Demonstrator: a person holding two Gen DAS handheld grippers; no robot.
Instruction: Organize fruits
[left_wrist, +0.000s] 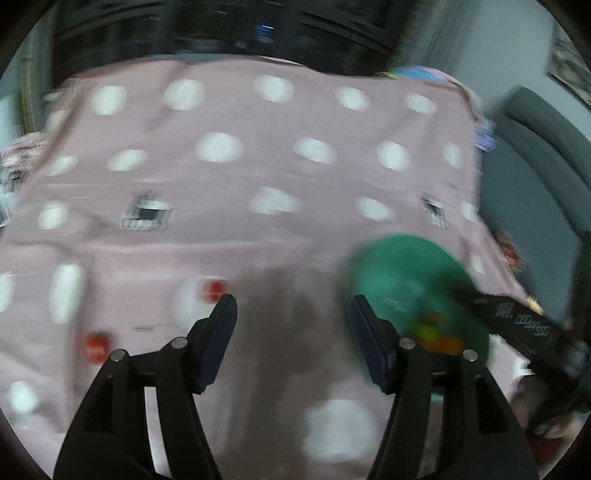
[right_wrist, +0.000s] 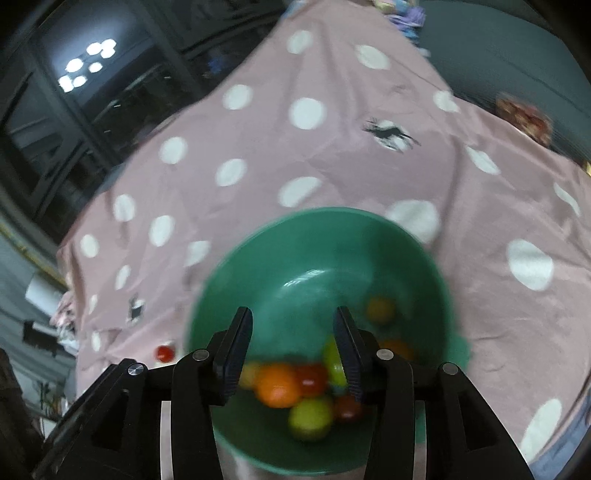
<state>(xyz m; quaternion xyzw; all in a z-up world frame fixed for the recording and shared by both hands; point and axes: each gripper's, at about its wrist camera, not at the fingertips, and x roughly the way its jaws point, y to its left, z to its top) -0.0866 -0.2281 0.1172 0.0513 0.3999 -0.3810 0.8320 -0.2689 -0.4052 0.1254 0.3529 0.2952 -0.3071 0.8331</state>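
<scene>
A green bowl (right_wrist: 314, 258) sits on the pink dotted cloth with several small fruits in it: an orange one (right_wrist: 277, 384), a yellow-green one (right_wrist: 310, 417) and a red one (right_wrist: 313, 378). My right gripper (right_wrist: 292, 314) hangs over the bowl, open, nothing pressed between its pads. In the left wrist view the bowl (left_wrist: 406, 273) is at the right, blurred, with the right gripper's fingers (left_wrist: 509, 314) over it. My left gripper (left_wrist: 293, 301) is open and empty above the cloth. Two red fruits (left_wrist: 214, 290) (left_wrist: 95, 347) lie on the cloth to its left; one red fruit (right_wrist: 165, 353) shows left of the bowl.
The pink cloth (left_wrist: 258, 240) with white dots covers the whole surface. A grey sofa (left_wrist: 535, 184) borders it on the right and a dark window (right_wrist: 74, 110) lies beyond the far edge. A hand (left_wrist: 546, 417) holds the right gripper.
</scene>
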